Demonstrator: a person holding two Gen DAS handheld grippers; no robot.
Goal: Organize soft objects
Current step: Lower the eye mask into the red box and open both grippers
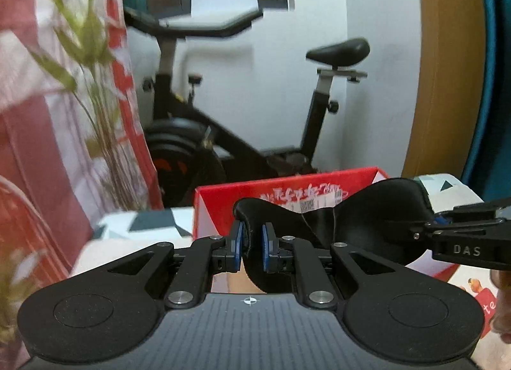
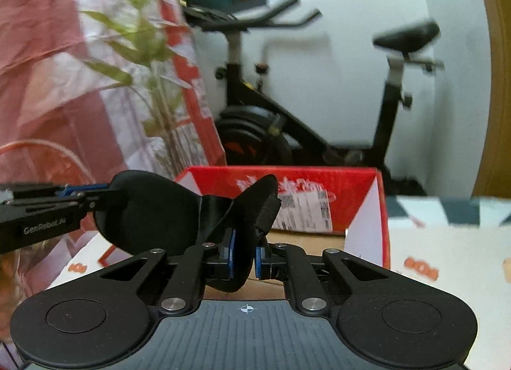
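A black sleep mask hangs stretched between my two grippers, above an open red cardboard box. My left gripper is shut on the mask's left end. My right gripper comes in from the right and pinches the mask's other end. In the right wrist view my right gripper is shut on the mask near its strap, and my left gripper holds the far lobe at the left. The red box stands just behind, its brown floor visible below the mask.
The box sits on a white table with grey triangles. A black exercise bike stands behind by a white wall. A leafy plant and a red and white curtain are at the left. A wooden panel is at the right.
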